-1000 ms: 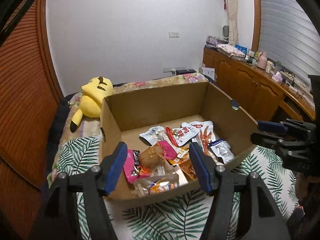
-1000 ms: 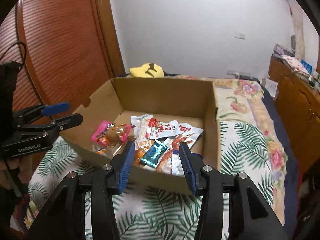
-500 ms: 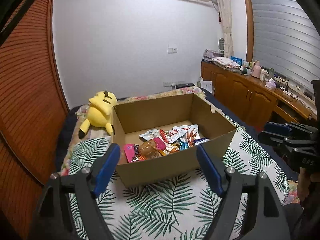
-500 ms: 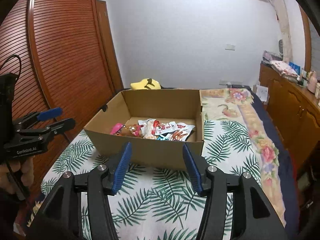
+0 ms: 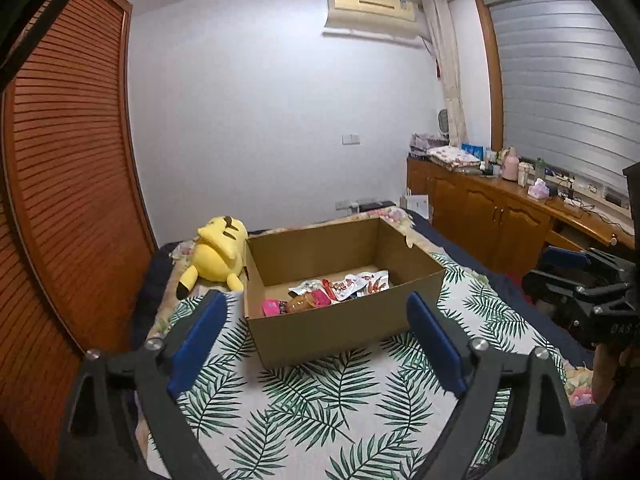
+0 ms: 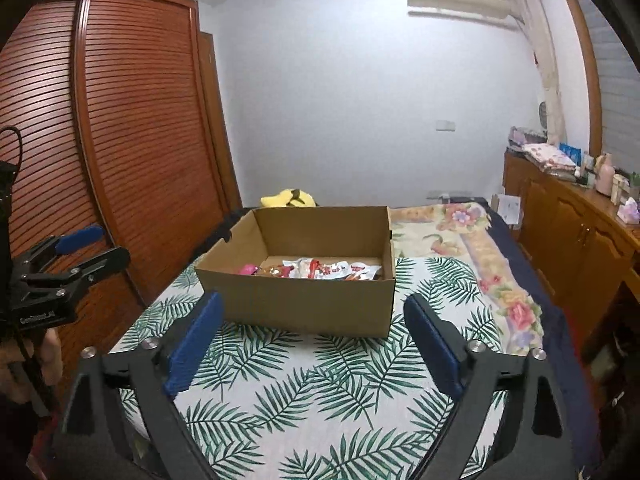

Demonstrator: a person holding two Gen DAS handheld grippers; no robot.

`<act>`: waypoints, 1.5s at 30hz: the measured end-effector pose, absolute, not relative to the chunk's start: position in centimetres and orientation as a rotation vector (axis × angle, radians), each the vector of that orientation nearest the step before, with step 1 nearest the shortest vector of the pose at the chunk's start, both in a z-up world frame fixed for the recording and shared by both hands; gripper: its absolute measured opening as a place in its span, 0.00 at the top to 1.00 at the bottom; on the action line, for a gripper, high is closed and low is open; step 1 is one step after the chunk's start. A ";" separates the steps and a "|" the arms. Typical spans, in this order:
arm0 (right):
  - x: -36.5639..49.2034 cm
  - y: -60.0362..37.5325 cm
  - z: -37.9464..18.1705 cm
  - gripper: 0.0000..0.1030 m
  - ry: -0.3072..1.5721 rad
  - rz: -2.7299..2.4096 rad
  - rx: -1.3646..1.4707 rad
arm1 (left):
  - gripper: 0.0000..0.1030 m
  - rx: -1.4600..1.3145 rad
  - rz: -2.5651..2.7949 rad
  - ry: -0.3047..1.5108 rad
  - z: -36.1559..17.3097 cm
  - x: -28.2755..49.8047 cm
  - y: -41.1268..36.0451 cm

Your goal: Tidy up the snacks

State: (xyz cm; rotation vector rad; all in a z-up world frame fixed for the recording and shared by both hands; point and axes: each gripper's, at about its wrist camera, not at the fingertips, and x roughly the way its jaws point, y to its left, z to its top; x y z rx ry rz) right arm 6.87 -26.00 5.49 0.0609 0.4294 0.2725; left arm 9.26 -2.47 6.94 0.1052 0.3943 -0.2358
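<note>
A bedroom, with a bed under a palm-leaf cover. Ahead and to the left of the left gripper lies a yellow plush toy. Straight ahead of both grippers sits the cardboard box, the snack packets loose inside it. The left gripper and the right gripper both stand wide apart, holding nothing, well short of the box.
</note>
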 end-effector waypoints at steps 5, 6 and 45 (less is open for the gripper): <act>5.3 -25.9 5.4 0.00 0.409 0.252 0.051 | 0.00 0.105 -0.225 0.350 7.4 7.2 -2.5; 5.0 -25.8 5.3 0.00 0.406 0.246 0.048 | 0.00 0.111 -0.216 0.339 7.4 6.8 -2.5; -3.3 -26.5 1.9 0.00 0.339 0.105 0.031 | 0.00 0.012 -0.080 0.331 1.8 -0.1 -2.3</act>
